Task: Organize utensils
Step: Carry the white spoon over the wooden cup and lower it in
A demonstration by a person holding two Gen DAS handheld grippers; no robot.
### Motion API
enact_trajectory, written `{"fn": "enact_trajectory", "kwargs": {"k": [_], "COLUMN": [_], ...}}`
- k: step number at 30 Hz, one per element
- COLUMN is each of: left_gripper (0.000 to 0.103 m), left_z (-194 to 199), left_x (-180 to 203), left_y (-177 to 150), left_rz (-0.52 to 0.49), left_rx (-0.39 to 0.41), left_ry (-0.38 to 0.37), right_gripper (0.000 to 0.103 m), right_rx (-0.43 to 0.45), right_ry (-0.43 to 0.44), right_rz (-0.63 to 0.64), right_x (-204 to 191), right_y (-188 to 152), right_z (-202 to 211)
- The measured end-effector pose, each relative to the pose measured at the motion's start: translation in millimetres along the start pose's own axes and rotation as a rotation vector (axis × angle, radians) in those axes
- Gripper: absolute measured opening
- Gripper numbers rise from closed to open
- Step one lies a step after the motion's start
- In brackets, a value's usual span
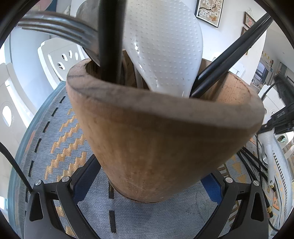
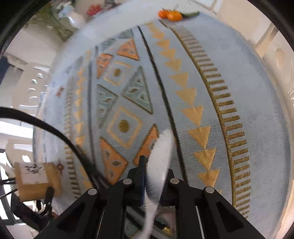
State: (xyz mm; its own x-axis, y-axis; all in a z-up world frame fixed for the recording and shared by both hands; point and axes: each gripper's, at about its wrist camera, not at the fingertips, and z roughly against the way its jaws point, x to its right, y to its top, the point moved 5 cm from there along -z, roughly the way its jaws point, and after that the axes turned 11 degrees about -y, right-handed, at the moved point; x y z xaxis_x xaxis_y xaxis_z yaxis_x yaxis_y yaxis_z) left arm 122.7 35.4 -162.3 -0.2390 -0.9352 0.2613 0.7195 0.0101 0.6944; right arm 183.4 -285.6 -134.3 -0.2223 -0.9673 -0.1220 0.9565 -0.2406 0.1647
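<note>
Table point(image 2: 257, 88): round, covered w/ woven grey-blue cloth, gold/orange triangle and zigzag bands; coarse weave, good friction.

Holder point(image 1: 161, 139): wooden cylinder, matte brown, thick rim, upright on cloth; stands between the fingers of left gripper point(image 1: 147, 185), blue pads at either side of its base; actual contact can't be confirmed (base hides the pad faces), so grip state undetermined. Already holds white dimpled spatula point(image 1: 165, 46), glossy; metal fork point(image 1: 60, 31), tines up; black rods point(image 1: 231, 57), likely chopsticks, leaning right.

Right gripper point(image 2: 156, 174): fingers nearly closed, clamped on thin white utensil handle point(image 2: 159, 161), smooth plastic, blurred, projecting fwd over the cloth; holder seen at far left of right wrist view, well apart.

Step in hand, by judgement: carry white utensil to holder; advise keeping holder steadied, approaching from above, aiming for free gap at rim; slender handle may pivot in pads, so hold firm; release only once inside.

Oranges point(image 2: 170, 14): far table edge, irrelevant.
</note>
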Motion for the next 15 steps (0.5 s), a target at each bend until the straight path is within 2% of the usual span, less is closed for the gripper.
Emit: {"fn": "enact_trajectory", "kwargs": {"k": [5, 11, 13, 15], "left_gripper": [0.102, 0.102, 0.102, 0.102], "left_z": [0.2, -1.7, -3.0, -3.2], "left_x": [-0.2, 3.1, 5.2, 5.6], "left_y": [0.0, 1.1, 1.6, 1.8], "left_rz": [-0.002, -0.008, -0.009, -0.01], "left_rx": [0.0, 0.0, 0.0, 0.0], "left_ry": [0.003, 0.012, 0.014, 0.015], "right_gripper": [0.009, 0.009, 0.009, 0.009], "right_rx": [0.142, 0.423, 0.521, 0.594], "right_ry": [0.048, 0.122, 0.207, 0.349], "right_rz": [0.09, 0.178, 0.201, 0.202], "right_x": [-30.3, -81.1, -101.6, -116.1], "right_y": [-4.4, -3.0, -7.1, -12.7], "right_z": [56.0, 137.4, 166.9, 195.8]}}
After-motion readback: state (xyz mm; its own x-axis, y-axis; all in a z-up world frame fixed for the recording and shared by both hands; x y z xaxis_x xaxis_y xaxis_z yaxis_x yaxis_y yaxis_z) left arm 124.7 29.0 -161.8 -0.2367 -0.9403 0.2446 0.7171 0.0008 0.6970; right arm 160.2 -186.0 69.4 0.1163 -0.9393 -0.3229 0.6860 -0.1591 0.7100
